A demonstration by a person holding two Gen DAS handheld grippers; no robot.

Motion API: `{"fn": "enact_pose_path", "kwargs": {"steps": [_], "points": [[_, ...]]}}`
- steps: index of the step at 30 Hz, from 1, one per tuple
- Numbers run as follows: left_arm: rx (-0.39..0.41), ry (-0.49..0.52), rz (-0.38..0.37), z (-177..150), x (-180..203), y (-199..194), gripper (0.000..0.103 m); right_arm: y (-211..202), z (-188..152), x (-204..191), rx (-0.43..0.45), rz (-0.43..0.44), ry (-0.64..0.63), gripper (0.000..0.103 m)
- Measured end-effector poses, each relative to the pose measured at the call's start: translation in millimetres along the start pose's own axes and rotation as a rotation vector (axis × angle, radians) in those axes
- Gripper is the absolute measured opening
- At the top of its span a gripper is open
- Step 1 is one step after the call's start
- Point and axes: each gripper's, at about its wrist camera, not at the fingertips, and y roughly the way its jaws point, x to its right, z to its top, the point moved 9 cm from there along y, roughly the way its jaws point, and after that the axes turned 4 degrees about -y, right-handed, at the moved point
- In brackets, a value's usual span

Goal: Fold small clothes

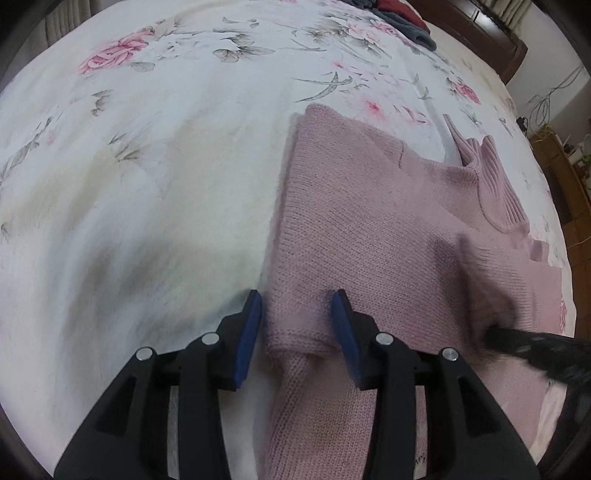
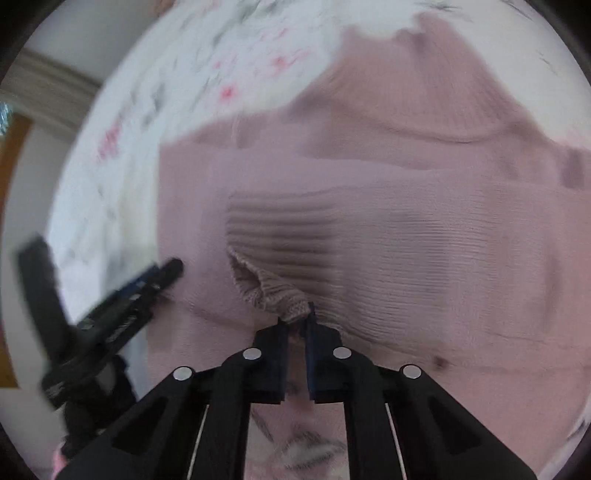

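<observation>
A dusty pink knitted sweater (image 1: 369, 221) lies on the floral bedsheet (image 1: 166, 147), its ribbed collar (image 1: 495, 184) toward the right. My left gripper (image 1: 297, 308) is open, its blue pads either side of a folded edge of the sweater near its lower left corner. In the right wrist view the sweater (image 2: 369, 155) fills the frame, blurred. My right gripper (image 2: 297, 314) is shut on a ribbed cuff (image 2: 269, 291) of the sweater and lifts it over the body. The left gripper (image 2: 155, 280) shows as a blurred dark shape at the left. The right gripper (image 1: 535, 347) appears blurred at the right.
Dark red and grey-blue clothes (image 1: 402, 18) lie at the far edge of the bed. A dark wooden headboard (image 1: 487, 33) and a wooden cabinet (image 1: 565, 177) stand beyond the bed on the right. The left half of the sheet is bare.
</observation>
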Motion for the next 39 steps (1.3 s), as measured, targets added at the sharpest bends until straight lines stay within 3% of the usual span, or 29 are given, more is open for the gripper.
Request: {"fn": "enact_pose_path", "kwargs": {"steps": [5, 10, 14, 19, 24, 26, 28, 32, 35, 38, 39], "points": [[0.006, -0.001, 0.012, -0.2, 1.5, 1.0, 0.041, -59.1, -3.9, 43.2, 0.122, 0.054, 0.074, 0.007], [0.004, 0.0, 0.021, 0.7, 2.3, 1.8, 0.041, -97.4, -16.4, 107.3, 0.197, 0.026, 0.167, 0.007], [0.006, 0.002, 0.033, 1.8, 3.8, 2.9, 0.041, -114.4, -23.3, 163.0, 0.205, -0.011, 0.235, 0.007], [0.001, 0.018, 0.043, 3.1, 4.5, 4.2, 0.042, -94.4, -40.1, 210.5, 0.153, -0.127, 0.275, 0.007], [-0.017, 0.024, 0.041, 6.4, 4.8, 1.8, 0.044, -94.8, -49.8, 225.8, 0.175, -0.141, 0.314, 0.016], [0.001, 0.014, 0.074, 10.9, 4.1, -8.6, 0.04, -110.3, -47.8, 224.3, 0.216, -0.223, 0.276, 0.018], [0.047, 0.032, 0.061, 14.3, 13.9, -22.4, 0.041, -124.1, -42.9, 215.2, 0.26, -0.291, 0.224, 0.018], [0.098, 0.128, 0.025, 9.7, 51.8, -35.9, 0.043, -122.5, -31.7, 190.2, 0.28, -0.245, 0.165, 0.018], [0.069, 0.175, -0.003, -1.2, 73.7, -25.0, 0.046, -101.9, -28.3, 185.1, 0.237, -0.266, 0.146, 0.018], [0.018, 0.17, 0.036, -11.5, 64.0, -3.0, 0.046, -82.3, -39.0, 202.3, 0.173, -0.302, 0.181, 0.016], [0.01, 0.154, 0.019, -14.3, 58.7, 3.0, 0.047, -77.8, -42.9, 206.8, 0.161, -0.293, 0.194, 0.016]]}}
